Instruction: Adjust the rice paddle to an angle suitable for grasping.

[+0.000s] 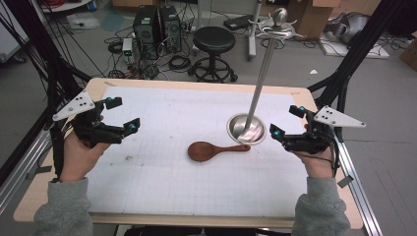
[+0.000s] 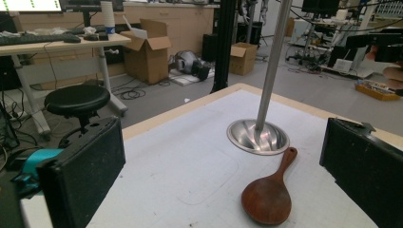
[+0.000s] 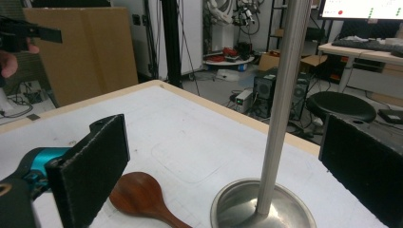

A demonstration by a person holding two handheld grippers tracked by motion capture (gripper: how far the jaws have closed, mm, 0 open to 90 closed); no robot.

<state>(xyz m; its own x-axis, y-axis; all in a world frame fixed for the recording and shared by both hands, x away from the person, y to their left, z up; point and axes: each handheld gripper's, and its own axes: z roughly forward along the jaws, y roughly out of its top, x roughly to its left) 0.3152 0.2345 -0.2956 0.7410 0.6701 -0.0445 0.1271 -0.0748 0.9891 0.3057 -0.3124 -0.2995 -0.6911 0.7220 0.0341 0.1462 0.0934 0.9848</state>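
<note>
The left gripper [image 1: 118, 116], black with teal accents and held in the person's left hand, hovered over the left part of the white gridded mat [image 1: 162, 187], its jaws spread wide with nothing between them. To its right, near the middle of the mat, lay the dark brown wooden rice spoon [image 1: 213, 150], flat on the surface. Its long axis ran almost straight across the table: the rounded bowl pointed toward the left gripper and the slim handle toward the right one, its tip just beside the round steel base of the upright metal pole stand [image 1: 246, 129]. Farther right, the right gripper [image 1: 285, 122] hung beside that base, jaws likewise fully apart and empty. The handle end seemed nearer the right gripper, so that hand looked better placed to take it.
</note>
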